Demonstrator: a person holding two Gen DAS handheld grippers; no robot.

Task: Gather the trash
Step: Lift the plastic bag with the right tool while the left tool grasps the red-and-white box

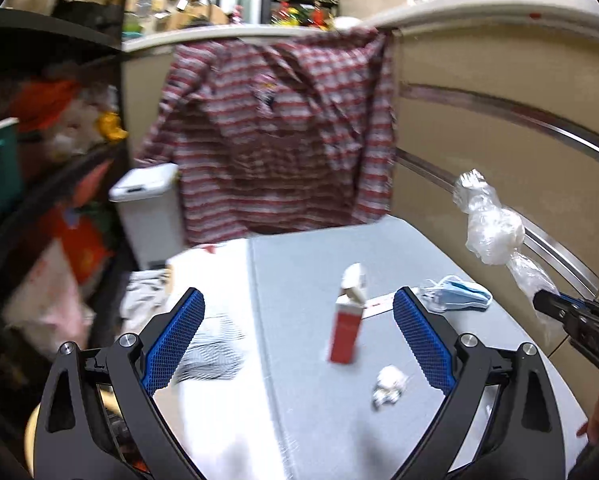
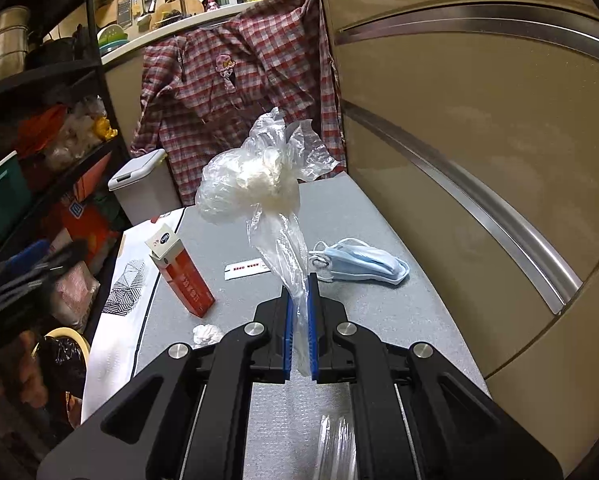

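Observation:
My right gripper (image 2: 298,286) is shut on a clear plastic bag (image 2: 255,176) with white stuff inside, held up above the grey table (image 2: 363,216). The bag also shows in the left wrist view (image 1: 491,224), with the right gripper (image 1: 547,300) at the far right. My left gripper (image 1: 299,300) is open and empty above the table, with a red and white carton (image 1: 345,330) standing between its fingers, further off. The carton (image 2: 183,274) stands left of the right gripper. A crumpled white paper ball (image 1: 387,386), a blue face mask (image 2: 363,262) and a white strip (image 2: 247,269) lie on the table.
A white lidded bin (image 2: 141,182) stands at the table's far left corner below a hanging plaid shirt (image 2: 239,80). Cluttered black shelves (image 2: 39,140) run along the left. A beige cabinet wall (image 2: 479,140) is on the right. A white printed cloth (image 2: 127,288) covers the table's left edge.

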